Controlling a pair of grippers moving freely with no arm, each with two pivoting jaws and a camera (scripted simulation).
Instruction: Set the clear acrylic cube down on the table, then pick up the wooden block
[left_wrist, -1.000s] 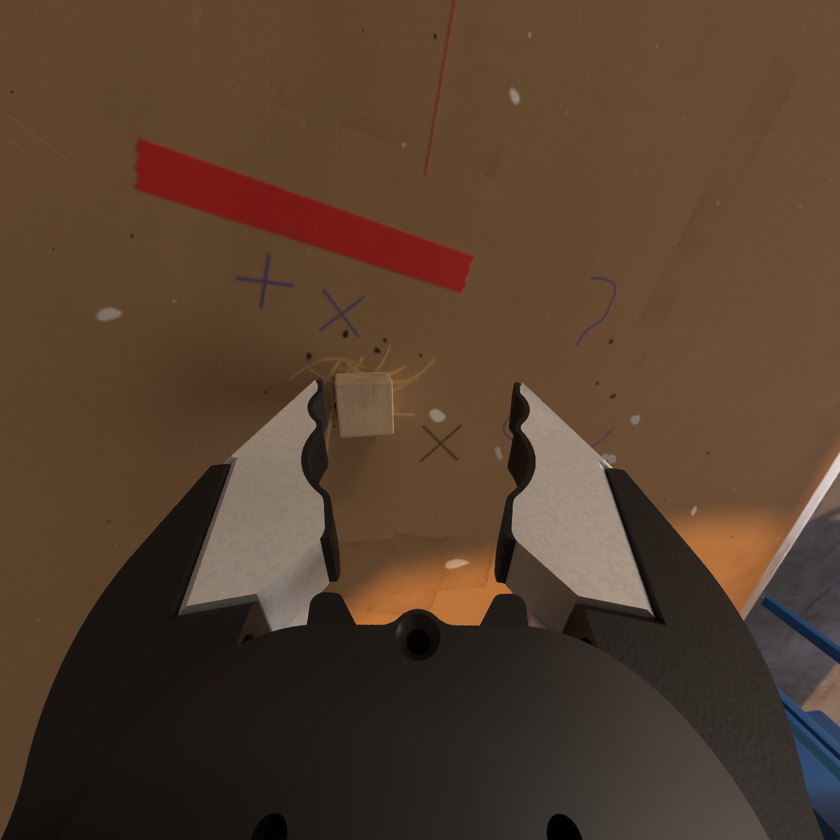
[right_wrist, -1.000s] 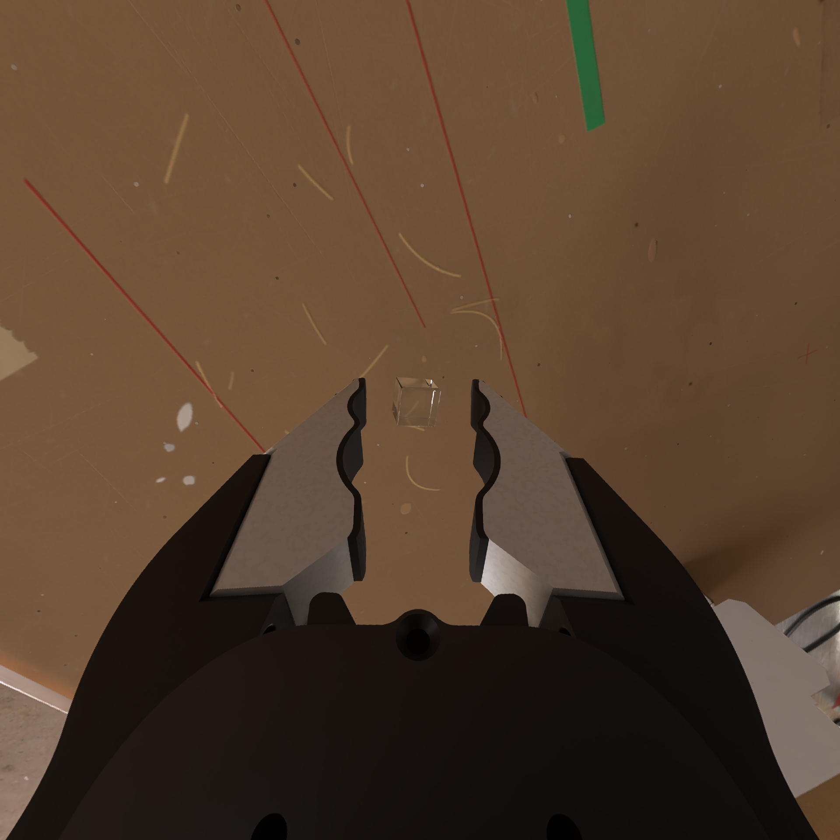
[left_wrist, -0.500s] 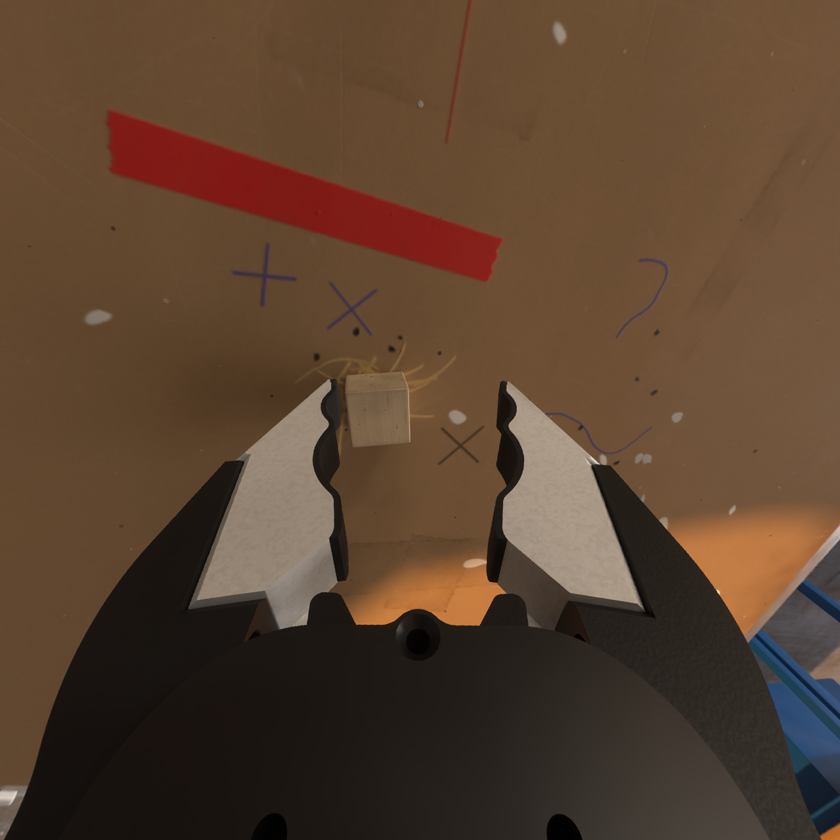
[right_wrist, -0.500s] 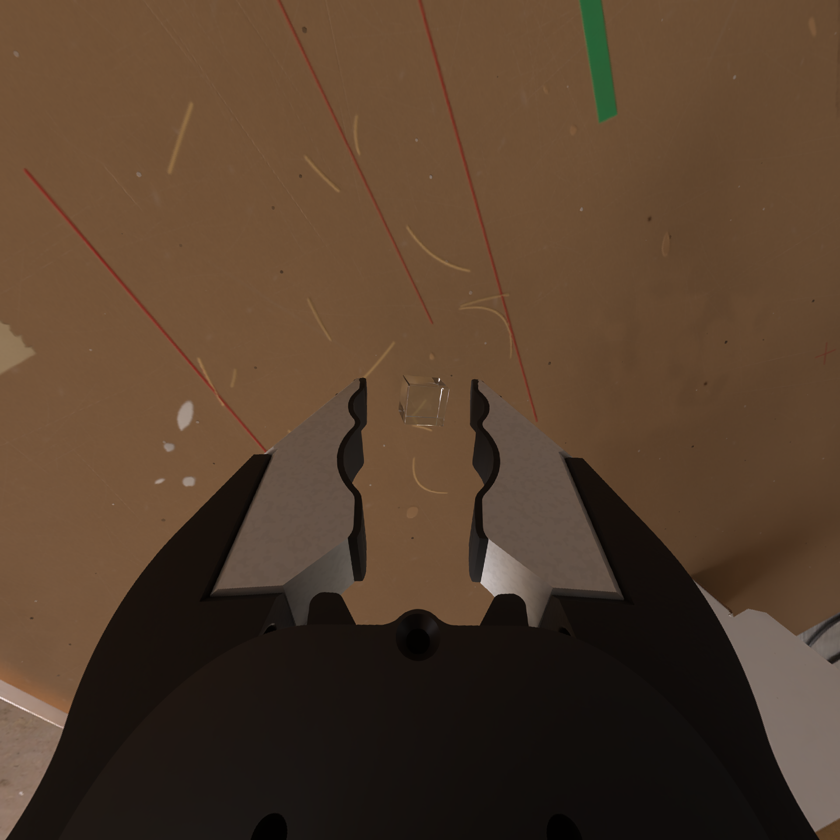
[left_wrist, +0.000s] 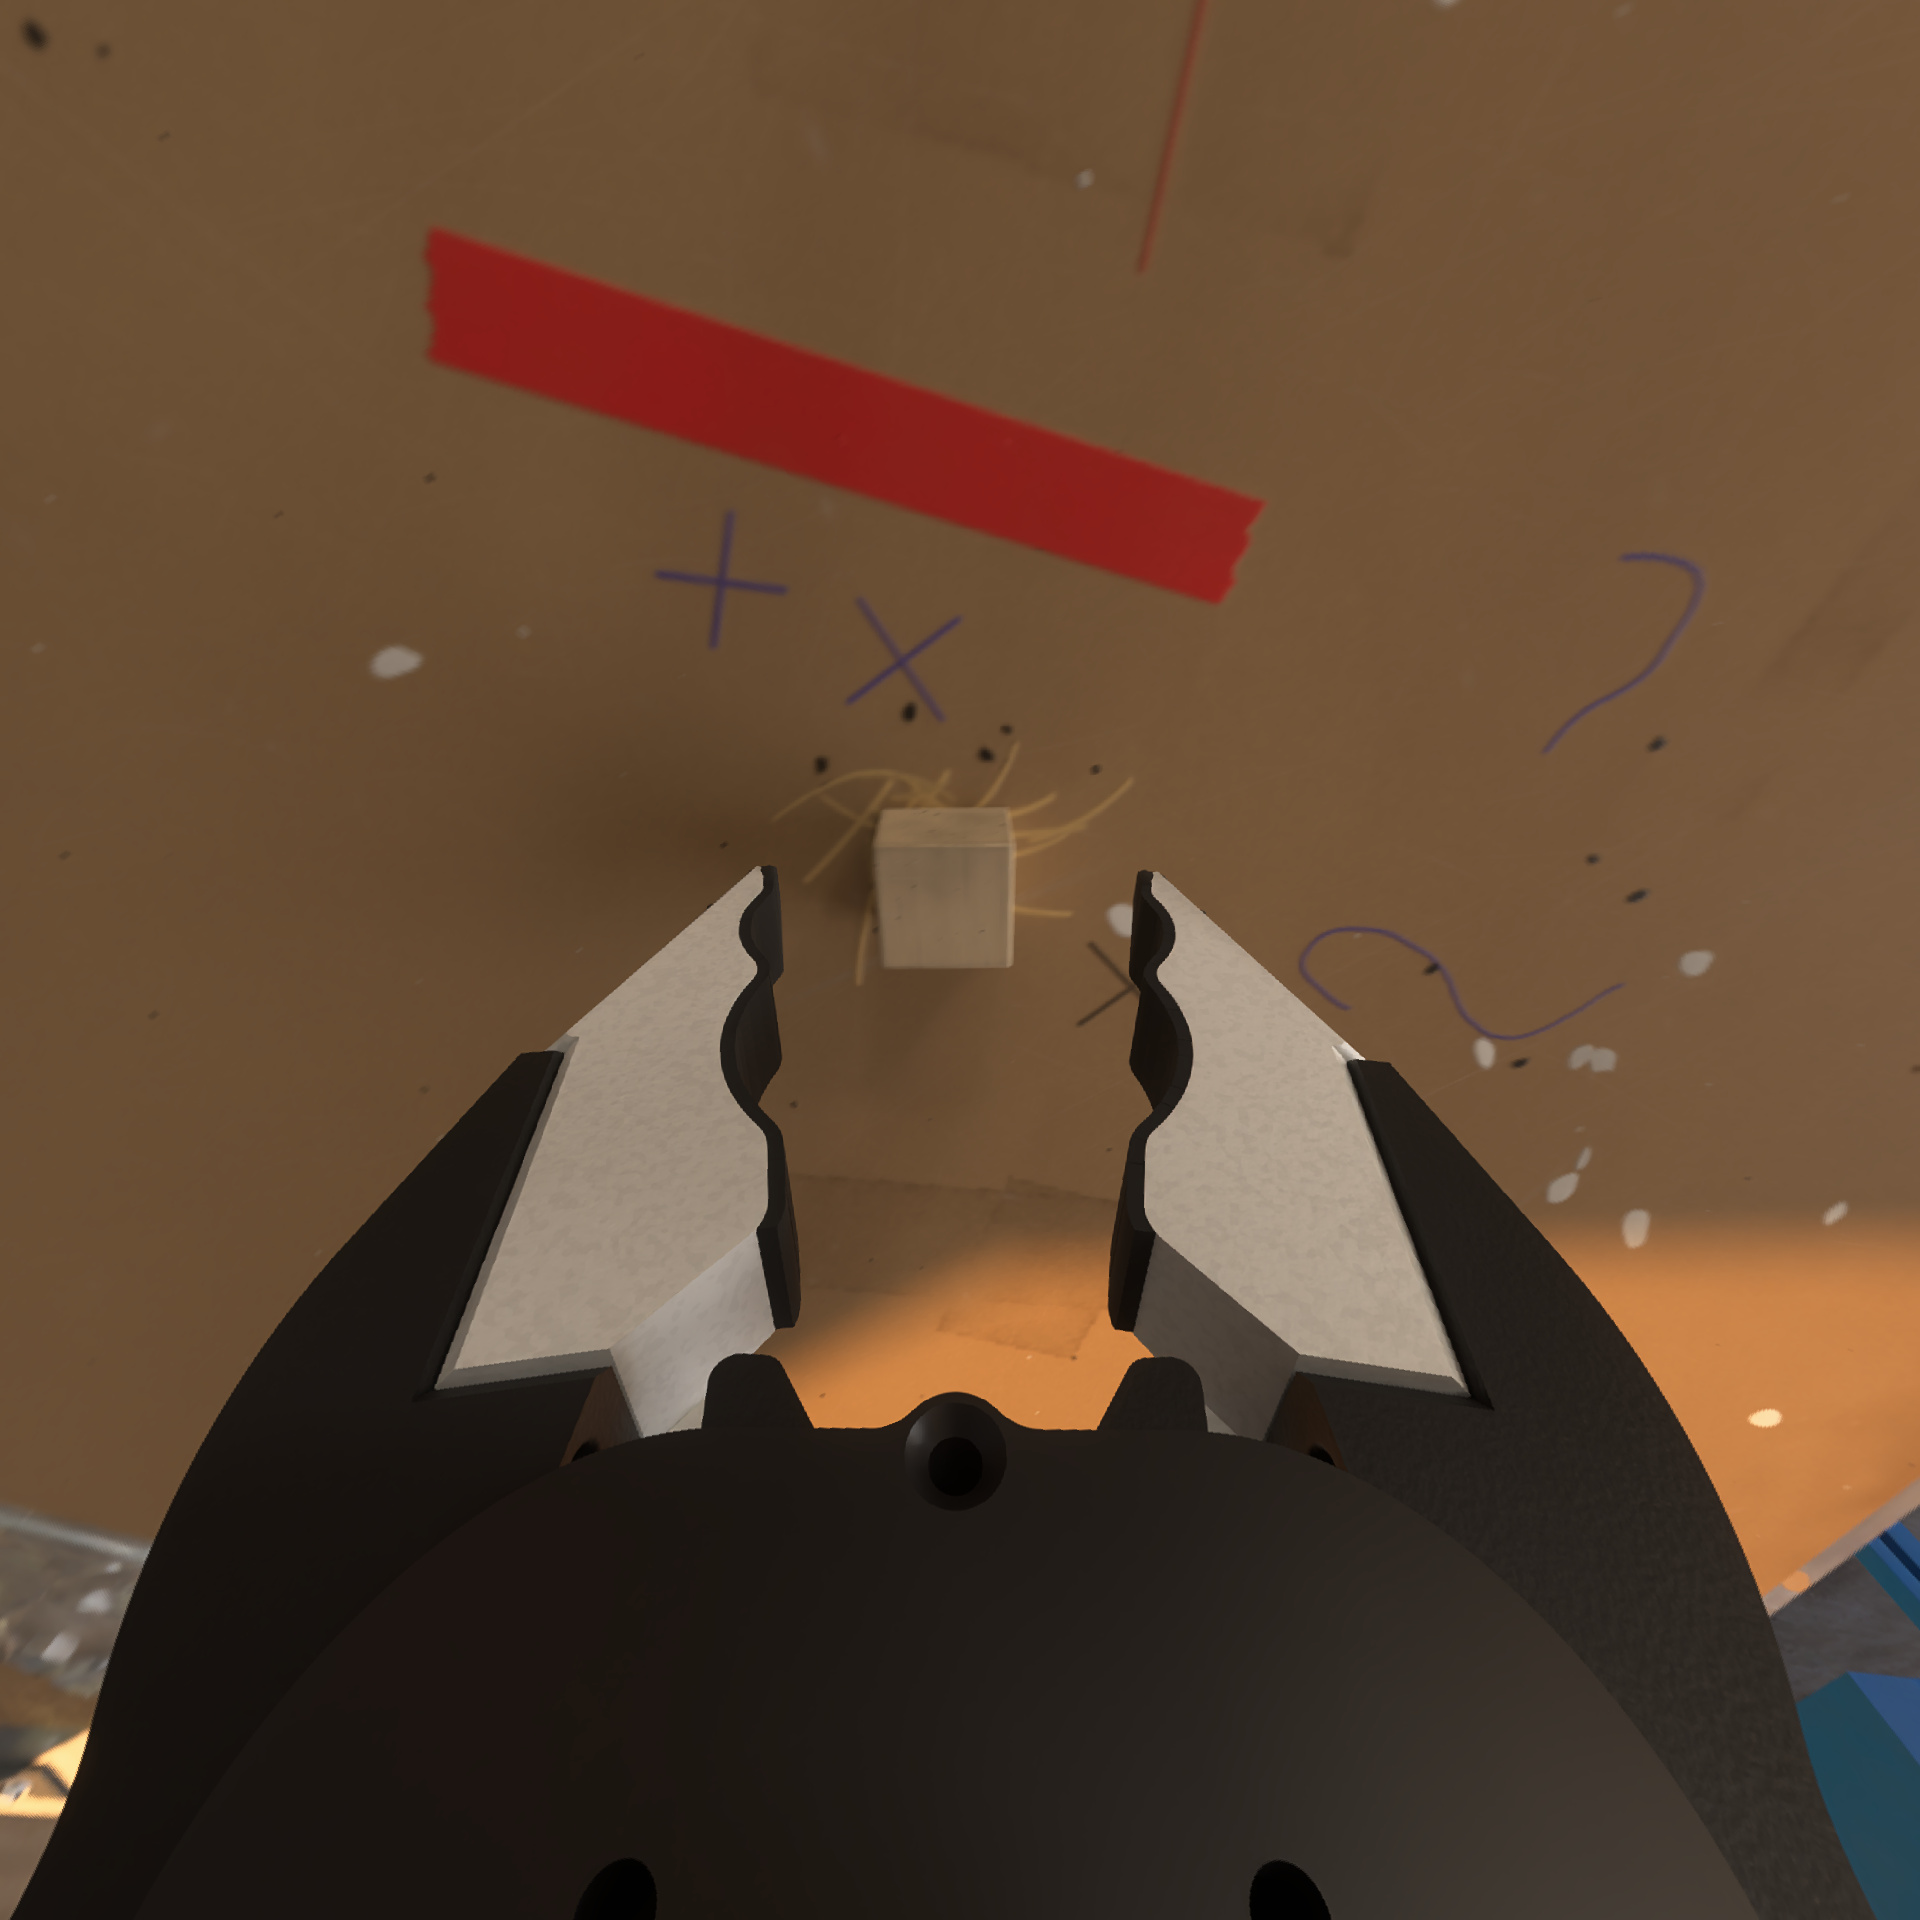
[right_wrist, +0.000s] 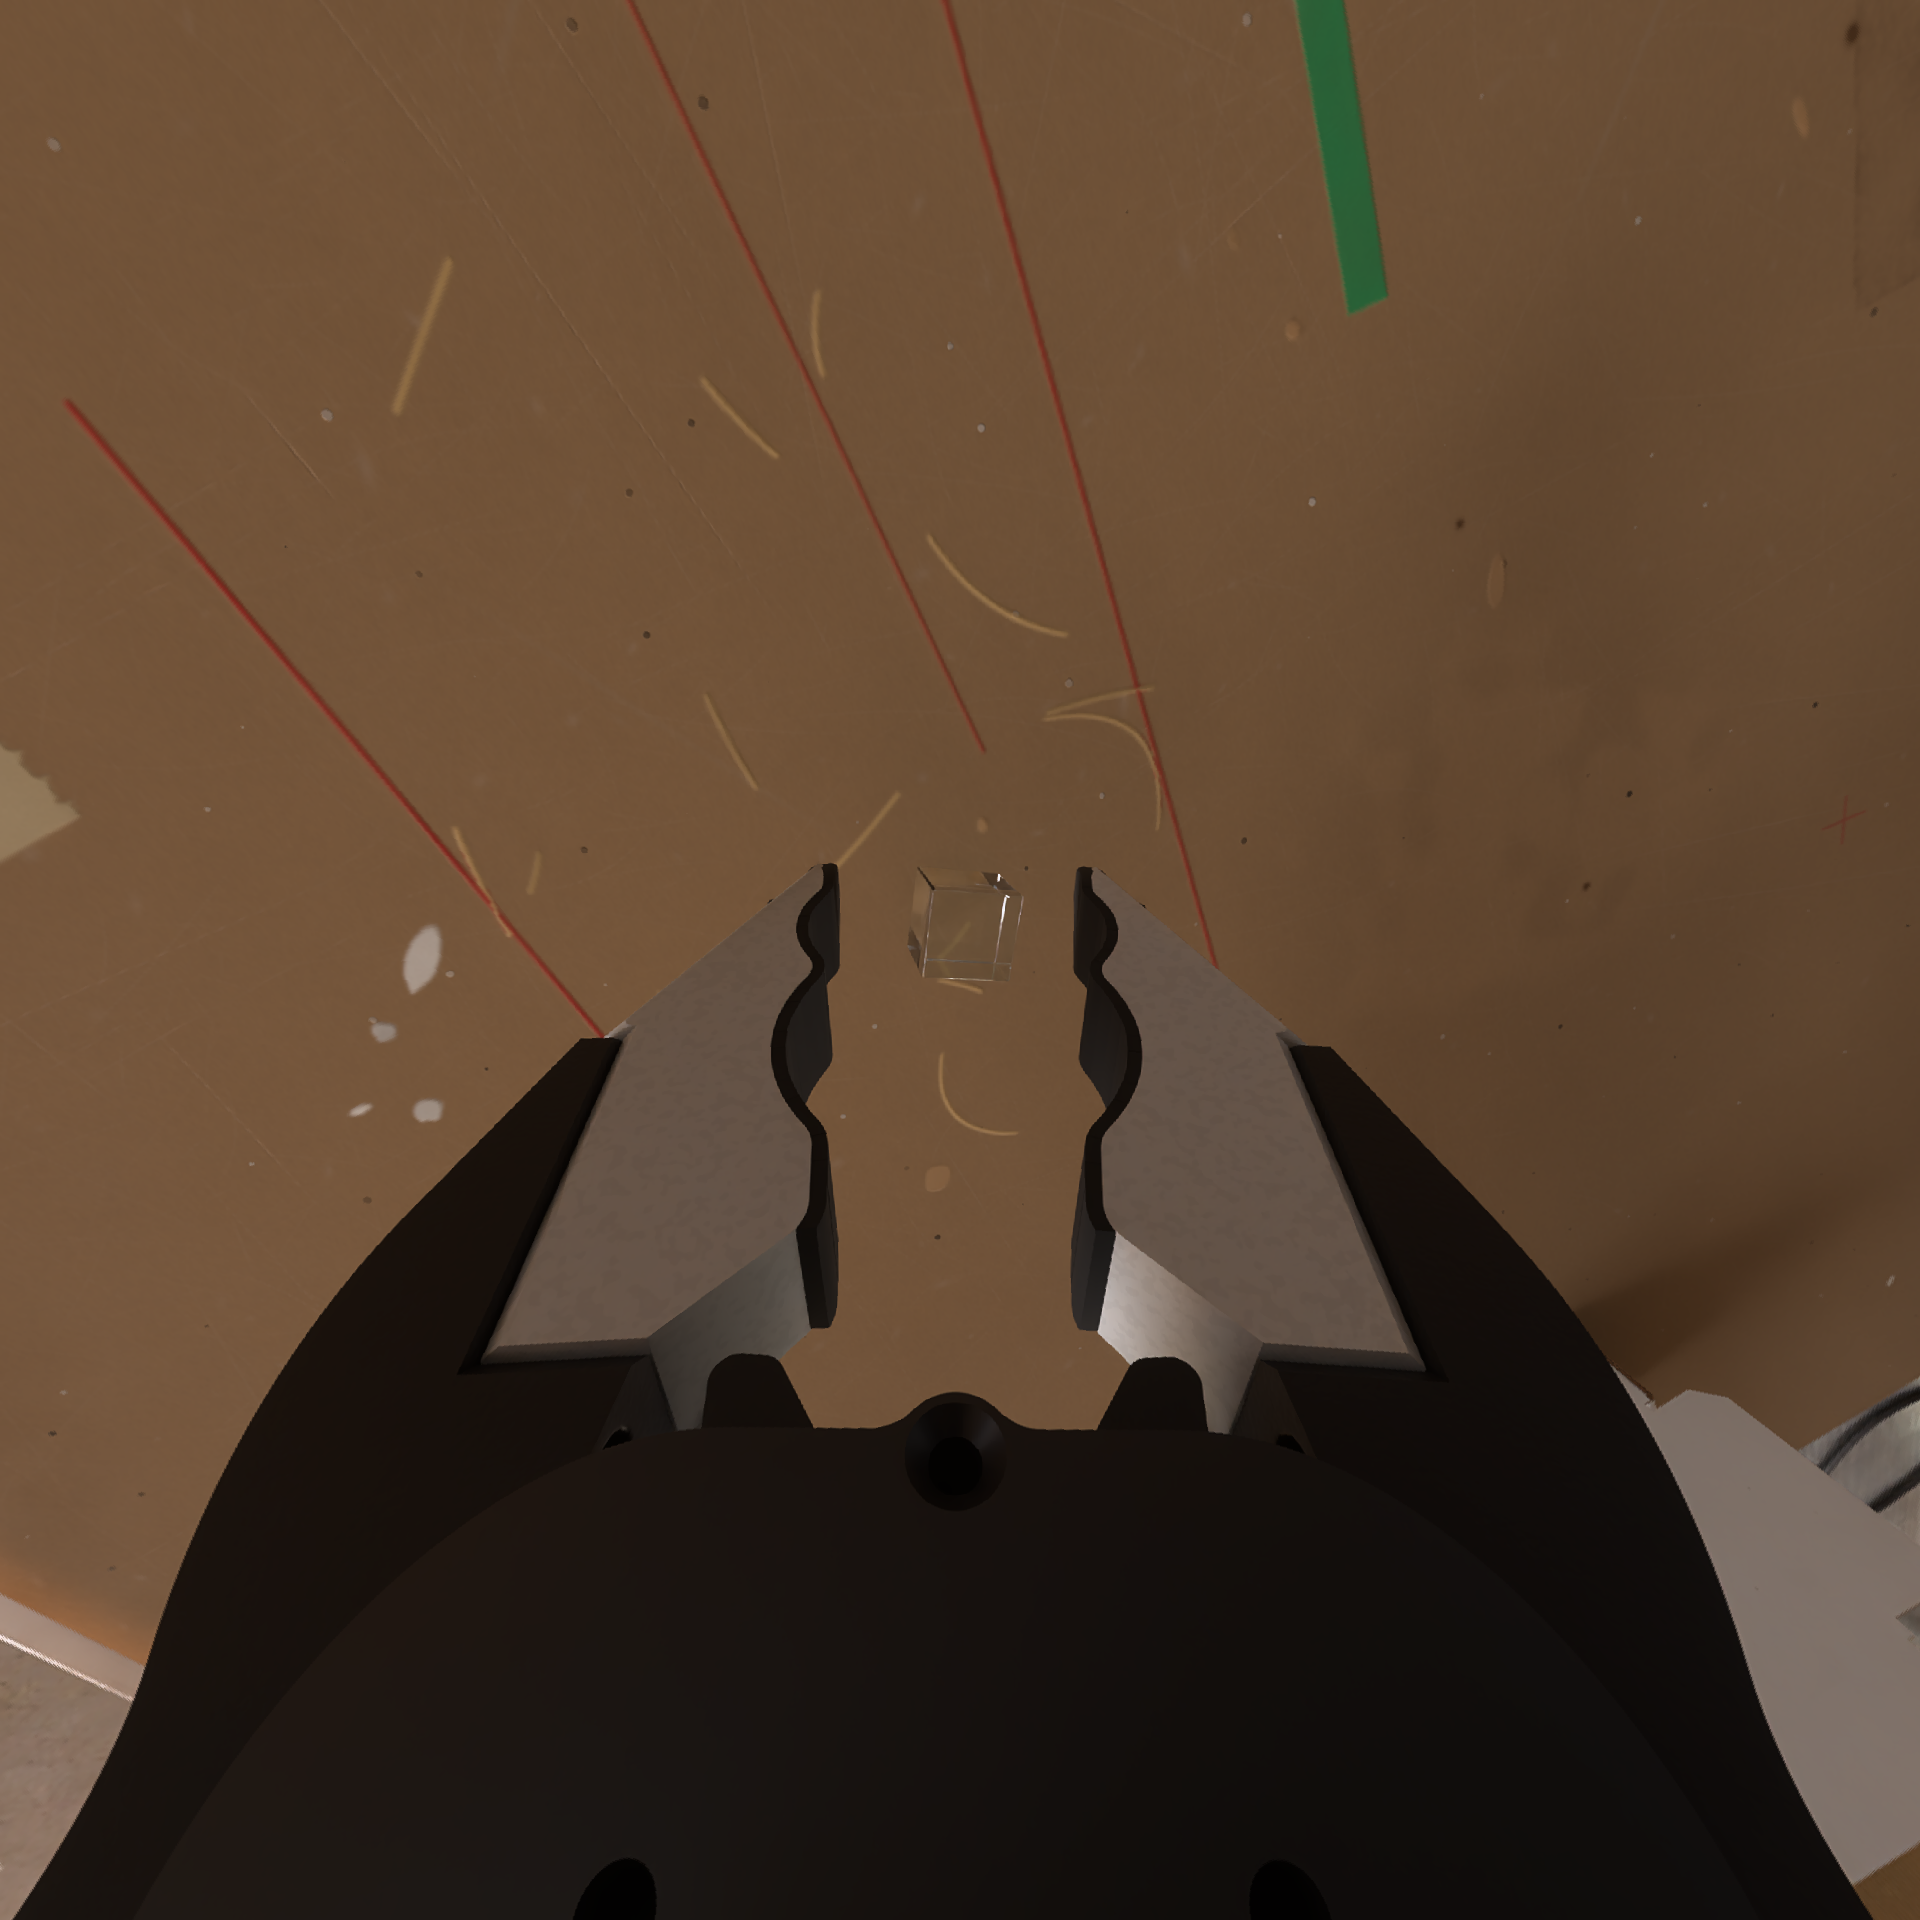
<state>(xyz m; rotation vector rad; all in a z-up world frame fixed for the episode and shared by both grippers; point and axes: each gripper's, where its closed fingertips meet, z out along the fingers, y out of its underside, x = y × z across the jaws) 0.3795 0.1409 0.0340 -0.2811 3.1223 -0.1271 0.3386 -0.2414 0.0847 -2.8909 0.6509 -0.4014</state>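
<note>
The pale wooden block (left_wrist: 943, 889) stands on the brown table in the left wrist view, over a tuft of thin yellow scratches. My left gripper (left_wrist: 954, 883) is open, and the block lies between its fingertips and apart from both. The clear acrylic cube (right_wrist: 964, 925) rests on the table in the right wrist view. My right gripper (right_wrist: 954, 881) is open, with the cube between its fingertips and touching neither.
A red tape strip (left_wrist: 831, 416) and blue pen marks (left_wrist: 902, 665) lie beyond the block. The table edge (left_wrist: 1849, 1548) and a blue object (left_wrist: 1870, 1787) show at lower right. A green tape strip (right_wrist: 1345, 156) and red lines (right_wrist: 810, 384) cross the table past the cube.
My left gripper has shifted left, so the block moved from beside the left finger to the middle of the gap, and its fingers have narrowed a little. The right view barely changed.
</note>
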